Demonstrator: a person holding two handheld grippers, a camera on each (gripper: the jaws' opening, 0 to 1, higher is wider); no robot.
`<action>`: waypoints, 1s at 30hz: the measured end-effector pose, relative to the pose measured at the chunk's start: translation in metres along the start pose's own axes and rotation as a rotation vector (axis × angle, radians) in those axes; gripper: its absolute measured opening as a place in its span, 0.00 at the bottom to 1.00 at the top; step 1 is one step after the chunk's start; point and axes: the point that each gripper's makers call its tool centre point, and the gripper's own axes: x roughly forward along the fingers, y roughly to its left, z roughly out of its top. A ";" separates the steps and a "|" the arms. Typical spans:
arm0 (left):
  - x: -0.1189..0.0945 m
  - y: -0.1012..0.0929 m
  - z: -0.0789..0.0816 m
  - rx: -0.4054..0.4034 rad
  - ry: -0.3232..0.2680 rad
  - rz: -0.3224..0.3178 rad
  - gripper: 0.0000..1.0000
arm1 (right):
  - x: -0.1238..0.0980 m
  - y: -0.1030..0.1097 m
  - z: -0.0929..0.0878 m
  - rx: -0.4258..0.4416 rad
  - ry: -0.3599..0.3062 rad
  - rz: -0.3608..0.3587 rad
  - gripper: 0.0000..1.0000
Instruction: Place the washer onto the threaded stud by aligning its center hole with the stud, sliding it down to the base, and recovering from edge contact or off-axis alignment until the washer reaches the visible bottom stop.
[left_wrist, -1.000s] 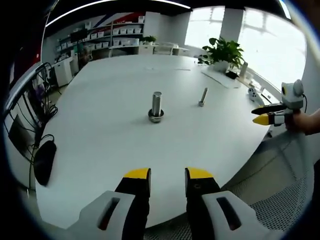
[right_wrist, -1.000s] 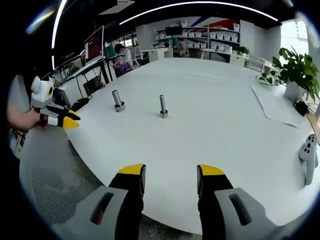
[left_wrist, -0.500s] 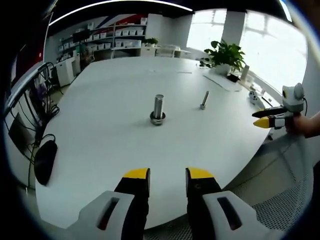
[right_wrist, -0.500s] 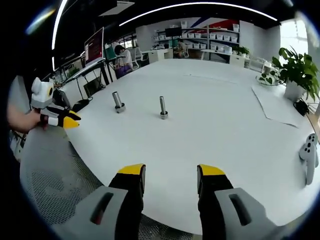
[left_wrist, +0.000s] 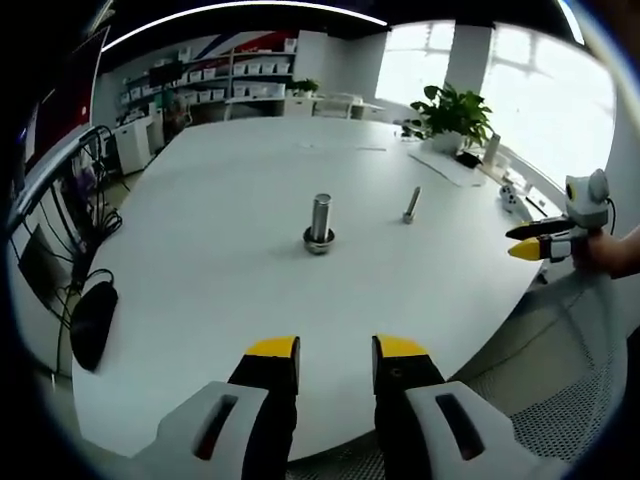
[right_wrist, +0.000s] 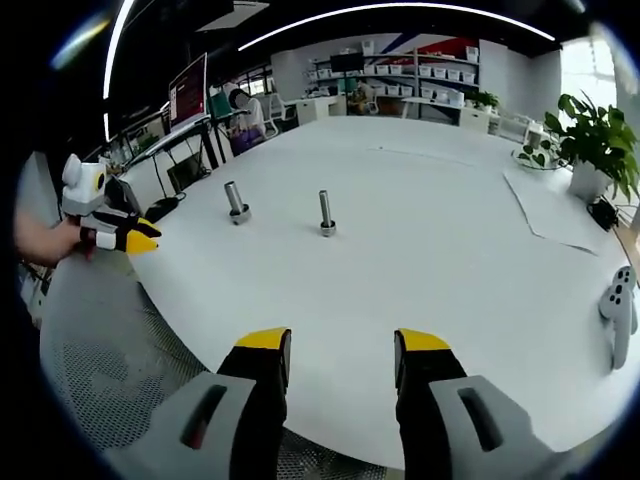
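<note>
A thick stud (left_wrist: 320, 219) is standing upright near the middle of the big white table (left_wrist: 230, 290), and a washer (left_wrist: 319, 239) is sitting around its base, lying flat on the tabletop. In the right gripper view the same stud (right_wrist: 235, 200) is rising at the left, its washer too small to make out clearly. A thinner bolt (left_wrist: 410, 204) is standing on its head to one side of the stud, well apart from it; in the right gripper view this bolt (right_wrist: 326, 213) is just right of the stud.

The left gripper (left_wrist: 335, 350) is hovering at the near edge of the table, its yellow-tipped jaws parted with nothing between them. The right gripper (right_wrist: 340, 345) is likewise hanging over the table's edge, jaws spread and empty. Each one is also showing in the other's view, held in a hand out beyond the table's edge: the right gripper (left_wrist: 530, 240) at the right side of the left gripper view, the left gripper (right_wrist: 125, 236) at the left side of the right gripper view.

A potted plant (right_wrist: 590, 140) is sitting at the far side of the table, beside a sheet of paper (right_wrist: 550, 212). A white game controller (right_wrist: 620, 310) is lying near the edge. A black computer mouse (left_wrist: 90, 322) is resting on the table's left side, its cable trailing off. Shelves (left_wrist: 230, 80) are lining the back wall.
</note>
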 end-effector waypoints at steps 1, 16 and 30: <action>0.000 0.000 0.000 0.000 0.001 0.000 0.27 | 0.000 0.000 0.000 0.000 -0.001 0.001 0.44; 0.000 -0.001 -0.001 -0.001 0.010 -0.004 0.27 | 0.000 0.000 -0.001 0.003 0.005 -0.001 0.44; 0.001 0.000 -0.002 0.005 0.010 0.000 0.28 | 0.001 0.000 -0.002 0.010 0.008 0.000 0.44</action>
